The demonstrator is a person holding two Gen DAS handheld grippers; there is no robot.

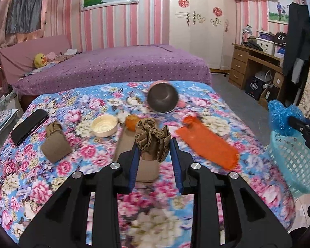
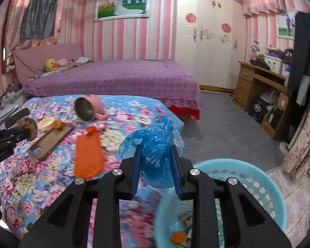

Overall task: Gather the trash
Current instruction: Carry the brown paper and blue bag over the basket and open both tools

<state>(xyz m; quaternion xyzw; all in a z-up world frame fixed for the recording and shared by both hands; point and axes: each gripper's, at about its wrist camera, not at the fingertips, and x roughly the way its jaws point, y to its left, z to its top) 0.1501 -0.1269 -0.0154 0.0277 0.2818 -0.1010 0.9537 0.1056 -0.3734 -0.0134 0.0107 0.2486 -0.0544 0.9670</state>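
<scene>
- The right hand-held gripper (image 2: 156, 163) is clamped on a crumpled blue plastic bag (image 2: 153, 144); the light-blue basket (image 2: 264, 188) lies just beyond, at about 4 o'clock in its own view, so this hand is nearer the drop.
- The left hand-held gripper (image 1: 155, 155) pinches a crumpled brown paper bag (image 1: 152, 138) over the floral bed (image 1: 51, 186); the basket (image 1: 295, 165) sits at its 3 o'clock.
- An orange bag (image 1: 208, 144) remains on the bed.
</scene>
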